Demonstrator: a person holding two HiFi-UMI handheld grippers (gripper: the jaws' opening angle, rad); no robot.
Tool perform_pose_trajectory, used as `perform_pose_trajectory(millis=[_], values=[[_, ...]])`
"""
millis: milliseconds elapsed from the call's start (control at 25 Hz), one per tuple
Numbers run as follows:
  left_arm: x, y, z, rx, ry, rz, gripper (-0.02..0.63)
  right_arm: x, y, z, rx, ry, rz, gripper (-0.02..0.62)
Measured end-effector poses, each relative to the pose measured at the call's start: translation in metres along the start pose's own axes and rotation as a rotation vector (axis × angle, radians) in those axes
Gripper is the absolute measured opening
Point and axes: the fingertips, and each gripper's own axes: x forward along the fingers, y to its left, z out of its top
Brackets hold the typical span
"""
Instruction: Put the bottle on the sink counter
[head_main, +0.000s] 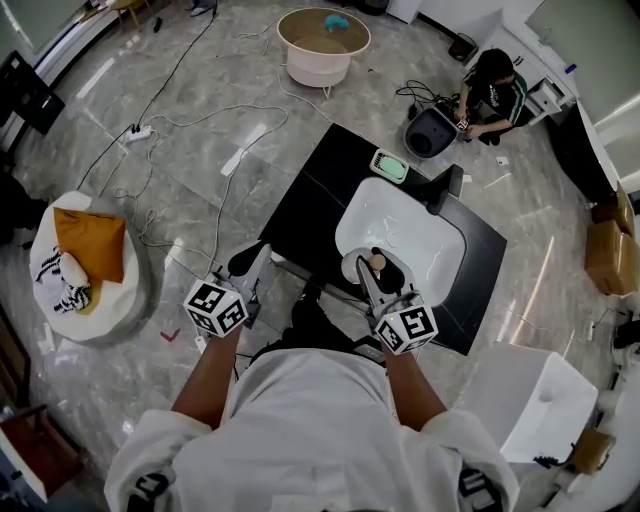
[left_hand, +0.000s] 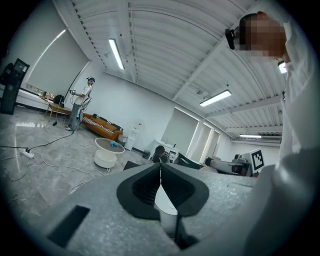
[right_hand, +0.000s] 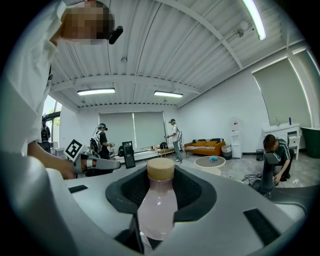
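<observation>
Right hand-held gripper (right_hand: 160, 190) clamps the pink bottle (right_hand: 158, 215) above the sink's (head_main: 400, 222) near edge. The left hand-held gripper (left_hand: 161, 172) is closed and empty. Carrying step; next, lower it upright onto the black bench (head_main: 310, 190).

Both arms forward, left forearm (head_main: 205, 378) and right forearm (head_main: 410, 385) roughly parallel. On left claw (head_main: 259, 262) jaws pressed together, nothing between. On right claw (head_main: 378, 274) jaws clamped on bottle (right_hand: 158, 207).
</observation>
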Motion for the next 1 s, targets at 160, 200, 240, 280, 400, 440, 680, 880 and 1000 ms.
perform_pose_trajectory(millis=[160, 200, 240, 280, 400, 440, 680, 880, 1000], values=[[0.025, 0.010, 0.008, 0.012, 0.029, -0.013, 0.017, 0.021, -0.023, 0.011, -0.009, -0.026, -0.016, 0.140], [0.033, 0.012, 0.011, 0.017, 0.036, -0.016, 0.017, 0.026, -0.030, 0.015, -0.011, -0.032, -0.021, 0.140], [0.041, 0.014, 0.015, 0.021, 0.040, -0.019, 0.017, 0.031, -0.036, 0.019, -0.013, -0.038, -0.025, 0.140], [0.049, 0.016, 0.018, 0.024, 0.042, -0.019, 0.017, 0.035, -0.043, 0.021, -0.014, -0.041, -0.029, 0.140], [0.072, 0.022, 0.026, 0.035, 0.047, -0.019, 0.017, 0.044, -0.063, 0.024, -0.001, -0.051, -0.039, 0.140], [0.079, 0.024, 0.029, 0.038, 0.049, -0.020, 0.017, 0.048, -0.070, 0.025, -0.005, -0.050, -0.041, 0.140], [0.115, 0.040, 0.043, 0.062, 0.069, -0.022, 0.017, 0.082, -0.101, 0.032, -0.072, -0.033, -0.040, 0.140], [0.145, 0.053, 0.052, 0.104, 0.079, -0.021, 0.017, 0.115, -0.122, 0.031, -0.090, -0.026, -0.025, 0.140], [0.161, 0.064, 0.058, 0.109, 0.082, -0.017, 0.017, 0.137, -0.134, 0.029, -0.069, -0.026, -0.022, 0.140]])
